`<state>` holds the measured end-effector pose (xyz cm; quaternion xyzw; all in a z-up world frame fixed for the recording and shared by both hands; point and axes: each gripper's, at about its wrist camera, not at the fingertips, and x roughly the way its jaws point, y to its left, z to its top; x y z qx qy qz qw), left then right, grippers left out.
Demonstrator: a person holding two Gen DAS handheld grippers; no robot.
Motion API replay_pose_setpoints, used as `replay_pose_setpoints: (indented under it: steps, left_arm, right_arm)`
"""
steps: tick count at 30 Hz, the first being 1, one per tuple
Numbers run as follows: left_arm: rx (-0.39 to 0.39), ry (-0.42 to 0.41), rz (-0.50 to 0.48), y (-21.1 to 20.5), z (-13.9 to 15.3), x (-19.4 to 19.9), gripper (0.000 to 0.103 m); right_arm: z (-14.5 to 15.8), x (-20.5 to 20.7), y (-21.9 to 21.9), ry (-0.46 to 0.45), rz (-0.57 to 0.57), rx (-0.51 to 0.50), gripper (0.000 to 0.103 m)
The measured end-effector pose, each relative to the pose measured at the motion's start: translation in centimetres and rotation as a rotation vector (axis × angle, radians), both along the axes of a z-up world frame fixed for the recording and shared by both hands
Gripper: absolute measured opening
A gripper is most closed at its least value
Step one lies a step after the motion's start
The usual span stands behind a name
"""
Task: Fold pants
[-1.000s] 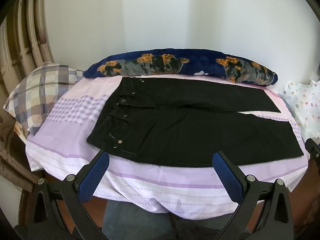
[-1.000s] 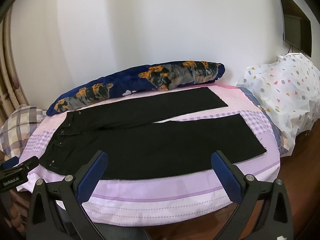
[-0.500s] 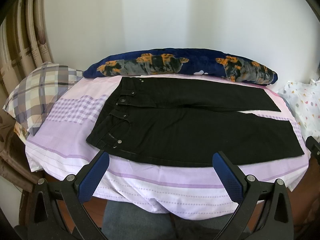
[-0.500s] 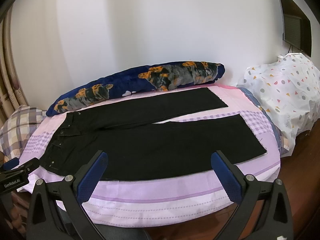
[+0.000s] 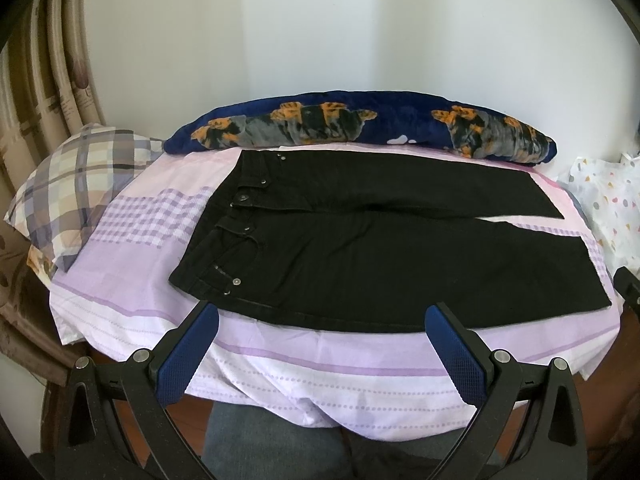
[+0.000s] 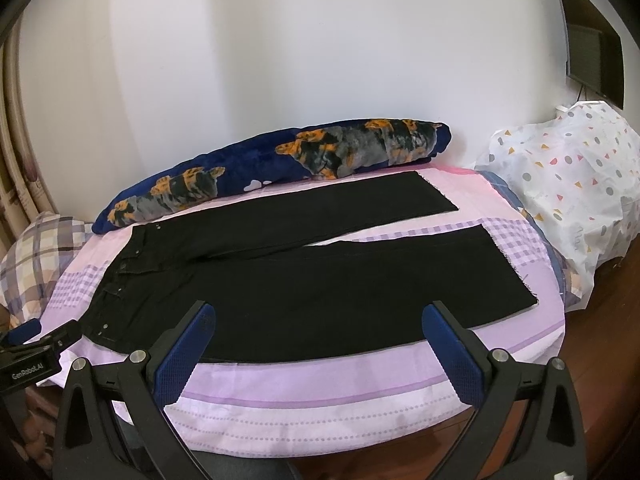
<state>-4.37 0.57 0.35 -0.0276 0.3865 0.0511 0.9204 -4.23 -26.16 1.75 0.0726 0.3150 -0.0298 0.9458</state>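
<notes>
Pants [image 5: 380, 256] flat on the bed sheet [image 5: 132, 240], untouched across the last second: folding has not begun.
Left gripper [image 5: 320, 344] and right gripper [image 6: 316, 340] hover wide apart and empty at the pants' near edge; stiff black denim, legs forked, plush bolster [image 5: 360, 130] just behind.

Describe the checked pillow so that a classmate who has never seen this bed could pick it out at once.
Start at the bed with the lilac sheet where the black pants lie flat. Go past their waistband to the curtain end: the checked pillow lies there. Unlike the long navy cushion with orange patches along the wall, it is pale plaid, cream, grey and tan.
</notes>
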Motion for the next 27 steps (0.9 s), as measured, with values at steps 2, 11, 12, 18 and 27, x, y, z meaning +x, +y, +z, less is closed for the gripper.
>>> replay_pose_setpoints:
  steps: [2,11,12,18,27]
  left_arm:
    - [-0.006,0.004,-0.004,0.1,-0.2,0.1,0.102]
    - [-0.073,0.01,-0.01,2.2,-0.9,3.7,0.102]
    - [-0.076,0.011,-0.006,2.6,-0.9,4.4,0.102]
    - [-0.159,0.013,0.009,7.1,-0.8,9.8,0.102]
    - [-0.377,0.062,-0.006,16.9,-1.8,21.9,0.102]
  right_arm:
    - [0.0,0.1,0.0,-0.001,0.002,0.004,0.103]
    - [0.2,3.1,-0.4,0.013,0.032,0.033,0.103]
    - [0.3,3.6,-0.6,0.012,0.027,0.03,0.103]
    - [0.5,7.4,-1.5,0.044,0.031,0.078,0.103]
    - [-1.1,14.7,-0.1,0.121,0.053,0.101,0.103]
